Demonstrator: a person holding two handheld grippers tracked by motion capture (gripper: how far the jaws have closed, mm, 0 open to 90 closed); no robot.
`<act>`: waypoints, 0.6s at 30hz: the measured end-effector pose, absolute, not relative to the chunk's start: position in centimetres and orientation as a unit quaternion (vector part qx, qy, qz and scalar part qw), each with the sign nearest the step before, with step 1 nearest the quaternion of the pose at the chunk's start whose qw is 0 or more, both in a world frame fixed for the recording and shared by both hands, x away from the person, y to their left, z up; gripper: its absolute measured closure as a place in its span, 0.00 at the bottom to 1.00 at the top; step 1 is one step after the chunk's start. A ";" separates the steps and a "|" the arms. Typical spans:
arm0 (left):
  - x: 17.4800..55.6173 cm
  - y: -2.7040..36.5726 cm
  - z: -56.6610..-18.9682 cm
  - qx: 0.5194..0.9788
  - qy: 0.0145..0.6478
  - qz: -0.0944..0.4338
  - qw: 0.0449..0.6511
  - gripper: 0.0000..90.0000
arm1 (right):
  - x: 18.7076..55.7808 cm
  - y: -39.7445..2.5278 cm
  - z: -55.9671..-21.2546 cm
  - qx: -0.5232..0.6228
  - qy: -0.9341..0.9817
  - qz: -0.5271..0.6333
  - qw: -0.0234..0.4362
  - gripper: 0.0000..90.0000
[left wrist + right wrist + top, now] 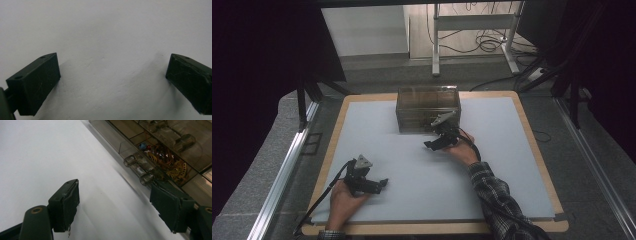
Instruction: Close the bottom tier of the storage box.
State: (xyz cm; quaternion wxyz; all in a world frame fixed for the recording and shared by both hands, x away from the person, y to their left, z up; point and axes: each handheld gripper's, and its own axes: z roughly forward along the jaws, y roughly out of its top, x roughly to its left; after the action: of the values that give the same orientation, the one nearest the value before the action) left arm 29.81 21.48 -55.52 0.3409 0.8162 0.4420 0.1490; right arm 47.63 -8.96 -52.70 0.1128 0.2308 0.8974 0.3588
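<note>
A smoky transparent drawer box [428, 109] stands at the back middle of the white table mat [412, 165]. My right gripper [435, 144] hovers open just in front of the box's lower right corner. In the right gripper view its jaws stand wide apart [115, 202], and one pad [170, 207] sits close below a clear cylindrical drawer handle [138, 169]. Behind the clear front lie colourful beads and gold jewellery [167, 160]. My left gripper [382, 184] rests low over the mat near the front left, open, with bare mat [112, 75] between its jaws.
The mat lies on a wooden board [339, 125] with a raised edge. Beyond the table stand a white desk frame [472, 30] and loose cables [492, 42] on the floor. Metal rails [287, 165] run along both sides.
</note>
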 end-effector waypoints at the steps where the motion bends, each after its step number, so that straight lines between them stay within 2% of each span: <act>1: 29.8 21.5 -55.5 0.816 0.442 0.149 0.341 0.00 | 47.7 -8.9 -52.7 0.232 0.897 0.359 0.113 0.26; 18: 29.8 21.5 -55.5 0.816 0.442 0.149 0.341 0.00 | 48.4 -8.7 -52.8 0.238 0.894 0.358 0.124 0.25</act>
State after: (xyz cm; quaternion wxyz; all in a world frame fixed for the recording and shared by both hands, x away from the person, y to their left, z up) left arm 29.81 21.48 -55.52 0.3408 0.8163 0.4420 0.1488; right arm 48.42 -8.70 -52.83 0.1244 0.2375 0.8945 0.3579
